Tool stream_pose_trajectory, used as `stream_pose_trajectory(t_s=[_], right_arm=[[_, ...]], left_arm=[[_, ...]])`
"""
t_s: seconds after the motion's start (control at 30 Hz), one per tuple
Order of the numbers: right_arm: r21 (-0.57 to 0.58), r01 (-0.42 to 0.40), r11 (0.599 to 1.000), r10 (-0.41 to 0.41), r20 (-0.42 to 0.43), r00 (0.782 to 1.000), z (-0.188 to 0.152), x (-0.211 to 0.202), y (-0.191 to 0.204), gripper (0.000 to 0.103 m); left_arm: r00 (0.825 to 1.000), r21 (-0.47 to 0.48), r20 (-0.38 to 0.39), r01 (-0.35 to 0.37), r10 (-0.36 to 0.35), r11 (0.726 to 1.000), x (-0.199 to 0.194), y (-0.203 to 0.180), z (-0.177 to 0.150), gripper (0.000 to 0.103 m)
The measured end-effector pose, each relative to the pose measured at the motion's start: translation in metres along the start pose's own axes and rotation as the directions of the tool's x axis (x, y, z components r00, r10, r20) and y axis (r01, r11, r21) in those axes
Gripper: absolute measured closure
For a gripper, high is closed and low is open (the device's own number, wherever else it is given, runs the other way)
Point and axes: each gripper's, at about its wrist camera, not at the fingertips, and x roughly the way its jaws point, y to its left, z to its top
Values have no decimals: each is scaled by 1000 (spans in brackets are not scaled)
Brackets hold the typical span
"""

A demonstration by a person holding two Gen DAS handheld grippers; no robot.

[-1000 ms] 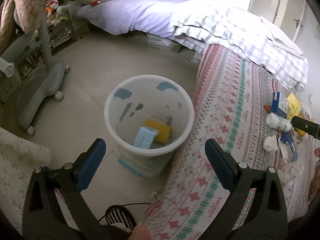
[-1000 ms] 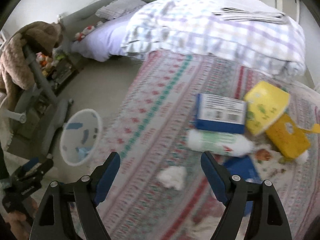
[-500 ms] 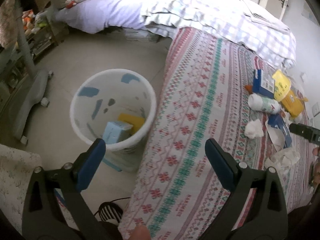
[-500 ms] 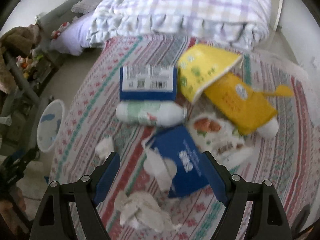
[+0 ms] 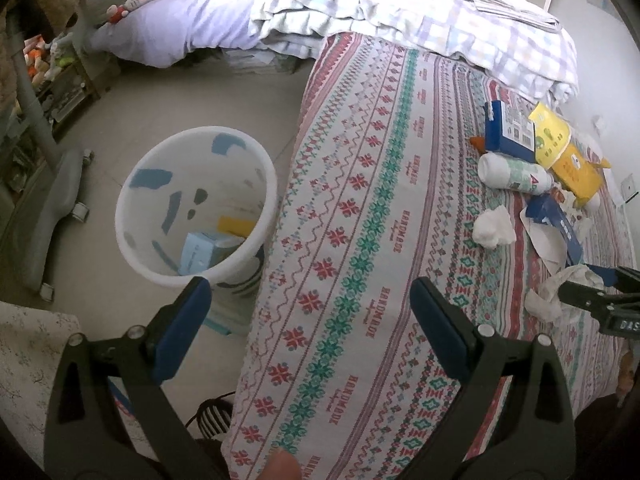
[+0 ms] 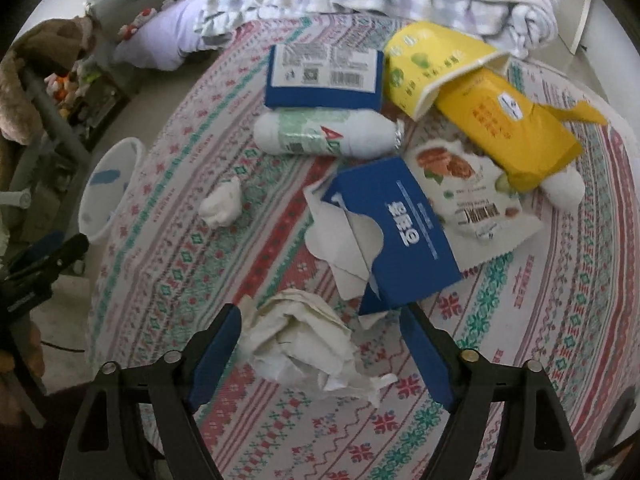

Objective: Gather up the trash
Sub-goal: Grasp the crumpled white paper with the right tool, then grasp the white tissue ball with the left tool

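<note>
A crumpled white paper wad point(image 6: 304, 344) lies on the patterned bedspread point(image 6: 168, 240). My right gripper point(image 6: 320, 320) points down over it with the wad between its blue pads. The jaws are closing; the left pad touches the wad's edge, the right pad stands clear. Beyond lie a torn blue box point(image 6: 400, 232), a small tissue ball point(image 6: 222, 204), a white bottle point(image 6: 324, 136), a blue carton point(image 6: 324, 76), a yellow cup point(image 6: 432, 64), a yellow packet point(image 6: 504, 120) and a snack bag point(image 6: 472, 196). My left gripper point(image 5: 310, 296) hangs open and empty over the bed's edge beside the white bin point(image 5: 216, 132).
The bin holds a light blue box point(image 5: 200, 252) and a yellow item point(image 5: 236, 226). It stands on the tiled floor point(image 5: 160, 104) against the bed. A grey wheeled stand point(image 5: 52, 204) is left of it. A folded checked quilt point(image 5: 440, 12) covers the bed's far end.
My right gripper has swung over the trash pile and dropped onto the crumpled paper, its jaws narrowing. The left gripper has shifted from above the bin toward the bed.
</note>
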Motion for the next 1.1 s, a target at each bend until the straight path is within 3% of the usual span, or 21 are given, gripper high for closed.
stream_pose_trajectory(t_s=[0.07, 0.1, 0.13, 0.27, 0.47, 0.7, 0.87, 1.1], right_arm=[[17, -17, 1000, 18, -14, 1000, -2, 4, -3, 40], [29, -43, 999, 44, -22, 999, -2, 6, -5, 54], [39, -72, 997, 73, -34, 997, -3, 6, -5, 61], [1, -56, 998, 56, 6, 998, -2, -6, 3, 65], [-4, -91, 996, 91, 104, 990, 4, -45, 2, 65], [39, -10, 999, 1, 223, 975, 17, -75, -26, 65], [106, 15, 994, -40, 235, 971, 26, -75, -54, 65], [149, 37, 988, -69, 215, 974, 27, -66, -79, 64]], left_arm=[[1000, 8, -4, 4, -4, 1000, 1, -4, 0, 4], [1000, 12, -5, 7, -7, 1000, 1, -6, 0, 4], [1000, 15, -6, 11, -11, 1000, 2, -9, 0, 4], [1000, 22, 9, 15, -15, 1000, 2, -20, 2, 4], [999, 30, 29, 40, -41, 999, 6, -45, 8, 4], [982, 111, 60, 173, -180, 979, 15, -89, 11, 6], [975, 178, 45, 208, -219, 962, 25, -118, 11, 15], [973, 179, -11, 229, -231, 957, 48, -133, 12, 33]])
